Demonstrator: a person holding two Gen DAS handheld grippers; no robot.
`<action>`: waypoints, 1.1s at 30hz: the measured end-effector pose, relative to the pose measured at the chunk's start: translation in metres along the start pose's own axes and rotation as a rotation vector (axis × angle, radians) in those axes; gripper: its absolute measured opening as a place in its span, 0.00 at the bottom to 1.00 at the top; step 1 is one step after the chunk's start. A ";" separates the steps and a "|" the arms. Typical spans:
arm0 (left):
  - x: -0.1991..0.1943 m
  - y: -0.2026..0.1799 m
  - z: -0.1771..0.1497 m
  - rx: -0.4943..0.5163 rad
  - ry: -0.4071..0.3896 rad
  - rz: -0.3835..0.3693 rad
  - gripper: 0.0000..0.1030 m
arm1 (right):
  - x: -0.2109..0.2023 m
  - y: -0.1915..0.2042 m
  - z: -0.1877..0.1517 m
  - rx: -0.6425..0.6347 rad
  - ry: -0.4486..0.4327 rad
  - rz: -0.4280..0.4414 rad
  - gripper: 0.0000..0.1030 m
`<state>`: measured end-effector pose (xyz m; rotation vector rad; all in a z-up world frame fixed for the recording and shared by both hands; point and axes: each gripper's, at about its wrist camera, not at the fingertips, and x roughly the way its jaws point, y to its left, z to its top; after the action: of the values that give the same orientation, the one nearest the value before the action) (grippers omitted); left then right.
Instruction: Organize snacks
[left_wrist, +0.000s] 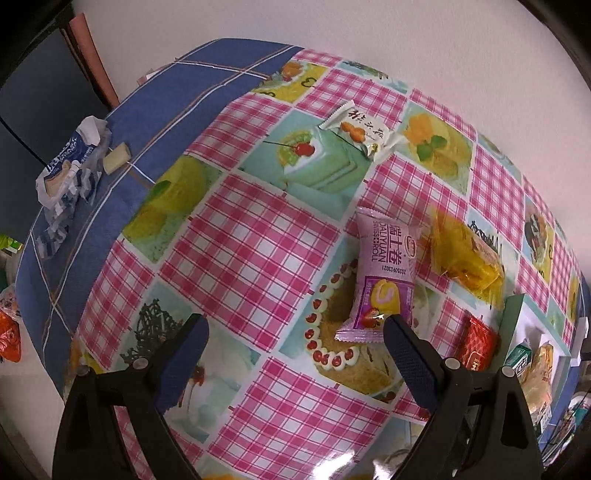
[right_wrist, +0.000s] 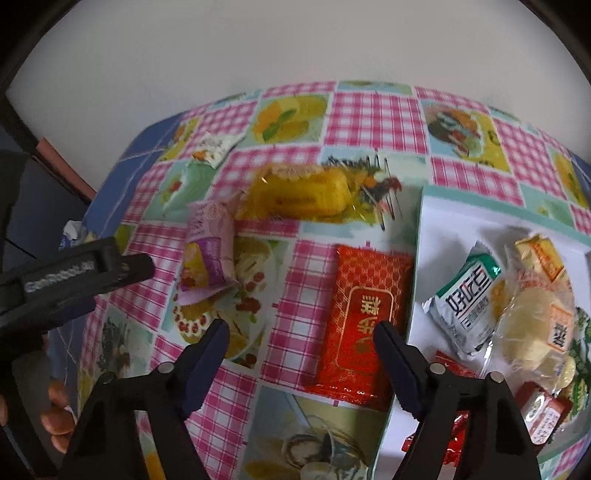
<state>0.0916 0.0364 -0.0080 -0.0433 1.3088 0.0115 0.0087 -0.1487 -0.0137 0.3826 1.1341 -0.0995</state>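
My left gripper (left_wrist: 295, 325) hangs open over the checked tablecloth (left_wrist: 236, 251). A pink Swiss-roll packet (left_wrist: 384, 273) lies with its lower end just beside the right finger, untouched. Beyond it lie a yellow packet (left_wrist: 465, 254) and a white packet (left_wrist: 360, 133). My right gripper (right_wrist: 303, 328) is open above a red packet (right_wrist: 362, 317), which lies partly between the fingers, close to the right one; the pads do not press it. The white tray (right_wrist: 436, 221) to the right holds several wrapped snacks. The pink packet (right_wrist: 208, 251) and yellow packet (right_wrist: 303, 195) lie farther out.
A crumpled blue-and-white wrapper (left_wrist: 70, 166) and a small cream piece (left_wrist: 116, 158) rest on the blue cloth at far left. A white wall backs the table. The left gripper's body (right_wrist: 74, 273) and a hand (right_wrist: 55, 413) show at the right wrist view's left edge.
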 end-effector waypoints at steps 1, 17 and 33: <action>0.001 0.000 0.000 -0.001 0.002 -0.001 0.93 | 0.003 -0.001 0.000 0.003 0.006 -0.004 0.80; 0.003 0.006 0.003 -0.032 0.012 -0.039 0.93 | 0.019 -0.006 -0.001 0.022 0.019 -0.087 0.63; 0.004 0.009 0.003 -0.053 0.021 -0.055 0.93 | 0.026 0.008 -0.002 -0.012 0.034 -0.016 0.57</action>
<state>0.0956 0.0451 -0.0111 -0.1251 1.3276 -0.0011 0.0200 -0.1378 -0.0359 0.3653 1.1712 -0.1006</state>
